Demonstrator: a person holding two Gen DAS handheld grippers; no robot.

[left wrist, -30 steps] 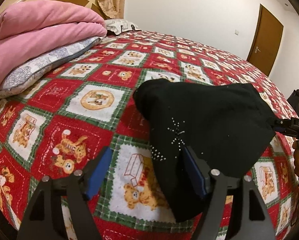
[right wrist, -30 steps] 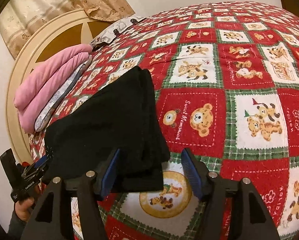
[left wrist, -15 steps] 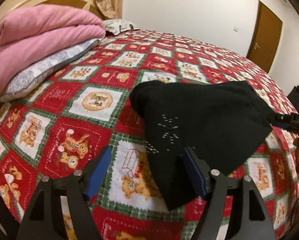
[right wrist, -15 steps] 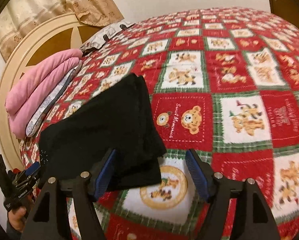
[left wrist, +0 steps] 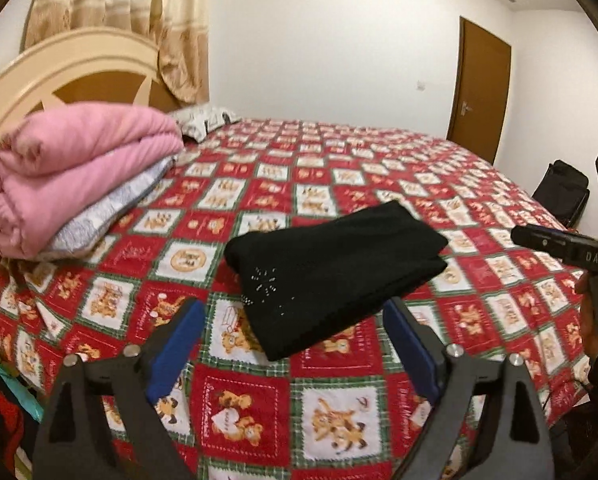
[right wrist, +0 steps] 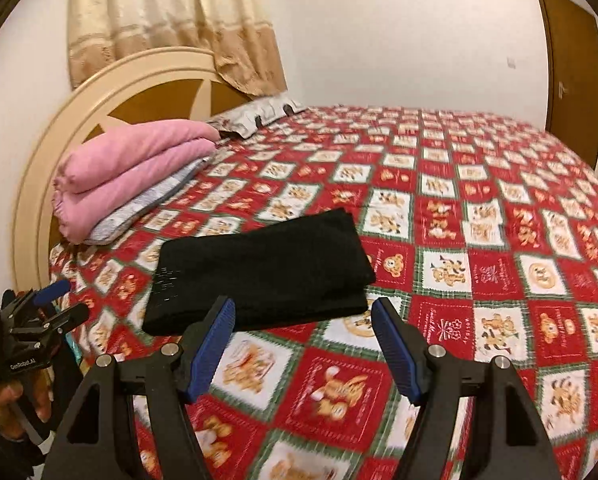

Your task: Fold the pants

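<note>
The black pants (left wrist: 331, 268) lie folded in a flat rectangle on the red teddy-bear bedspread (left wrist: 339, 168), with small silver studs at the near left corner. They also show in the right wrist view (right wrist: 259, 272). My left gripper (left wrist: 295, 320) is open and empty, held back from the near edge of the pants. My right gripper (right wrist: 303, 320) is open and empty, just short of the pants' near edge. The right gripper's body shows at the right edge of the left wrist view (left wrist: 567, 248). The left gripper shows at the left edge of the right wrist view (right wrist: 39, 320).
A folded pink quilt (left wrist: 71, 172) on a grey patterned pillow (left wrist: 111, 212) lies by the cream headboard (left wrist: 59, 72). A second pillow (left wrist: 203, 120) lies at the bed's far left. A brown door (left wrist: 483, 88) and a black bag (left wrist: 563, 196) stand beyond the bed.
Both grippers have pulled back and risen away from the pants, which now lie free and folded on the bed. The view takes in far more of the room.
</note>
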